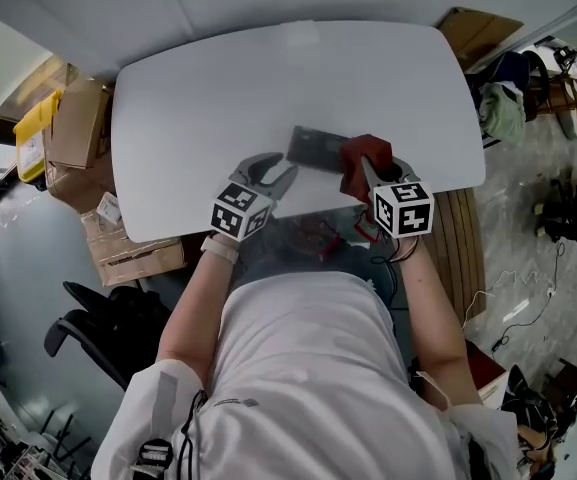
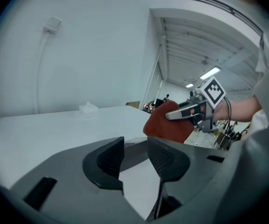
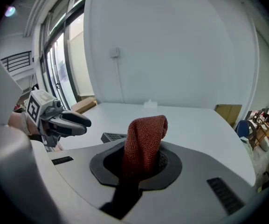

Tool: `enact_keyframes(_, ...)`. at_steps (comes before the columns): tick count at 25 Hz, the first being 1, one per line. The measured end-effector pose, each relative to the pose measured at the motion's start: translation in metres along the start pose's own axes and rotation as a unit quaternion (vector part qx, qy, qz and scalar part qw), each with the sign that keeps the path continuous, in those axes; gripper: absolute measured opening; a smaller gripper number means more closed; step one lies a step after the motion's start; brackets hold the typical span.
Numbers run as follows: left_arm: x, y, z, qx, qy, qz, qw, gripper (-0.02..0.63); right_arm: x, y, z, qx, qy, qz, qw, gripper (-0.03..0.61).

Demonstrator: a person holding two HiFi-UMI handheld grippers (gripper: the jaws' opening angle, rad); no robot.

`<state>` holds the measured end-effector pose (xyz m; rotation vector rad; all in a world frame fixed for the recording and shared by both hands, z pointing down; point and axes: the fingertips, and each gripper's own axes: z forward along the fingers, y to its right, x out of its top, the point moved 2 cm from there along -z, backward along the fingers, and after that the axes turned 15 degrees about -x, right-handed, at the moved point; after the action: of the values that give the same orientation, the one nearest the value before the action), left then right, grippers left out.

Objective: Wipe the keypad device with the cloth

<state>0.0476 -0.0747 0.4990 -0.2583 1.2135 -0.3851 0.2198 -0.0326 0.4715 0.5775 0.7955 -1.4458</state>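
Note:
The dark grey keypad device (image 1: 315, 148) lies flat near the front edge of the white table (image 1: 218, 88). My left gripper (image 1: 282, 176) is open at the device's left end. In the left gripper view the keypad device (image 2: 126, 144) shows in the gap between the jaws of the left gripper (image 2: 135, 155), and the pads do not press on it. My right gripper (image 1: 366, 175) is shut on the red cloth (image 1: 364, 153), which hangs over the device's right end. In the right gripper view the cloth (image 3: 146, 139) stands up out of the right gripper (image 3: 141, 161), with the keypad device (image 3: 113, 136) just behind to the left.
Cardboard boxes (image 1: 76, 128) stand left of the table and a black chair (image 1: 108, 328) sits near my left elbow. Cluttered floor and bags (image 1: 528, 98) lie to the right. A small white crumpled thing (image 2: 88, 108) rests on the table's far side.

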Motion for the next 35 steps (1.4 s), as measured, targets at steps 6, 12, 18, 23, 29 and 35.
enact_keyframes(6, -0.018, -0.022, 0.026, 0.006, -0.046, -0.014, 0.9988, 0.156, -0.017, -0.003, 0.034, 0.035, -0.043, -0.034, 0.998, 0.054)
enact_keyframes(12, -0.025, -0.022, 0.042, -0.018, -0.071, -0.009, 0.9973, 0.155, -0.031, -0.017, 0.050, 0.070, -0.074, -0.026, 0.994, 0.054)
enact_keyframes(18, -0.025, -0.027, 0.041, 0.000, -0.070, -0.002, 0.9976, 0.155, -0.033, -0.026, 0.054, 0.084, -0.089, -0.039, 0.992, 0.054)
enact_keyframes(23, -0.022, -0.035, 0.039, 0.011, -0.054, -0.010, 0.9984, 0.155, -0.035, -0.037, 0.057, 0.103, -0.101, -0.046, 0.988, 0.054)
enact_keyframes(29, -0.026, -0.038, 0.034, 0.009, -0.052, -0.014, 0.9985, 0.156, -0.043, -0.061, 0.049, 0.160, -0.133, -0.064, 0.976, 0.054)
enact_keyframes(35, -0.033, -0.035, 0.029, -0.001, -0.042, -0.010, 0.9991, 0.161, -0.047, -0.080, 0.048, 0.166, -0.130, -0.054, 0.976, 0.054)
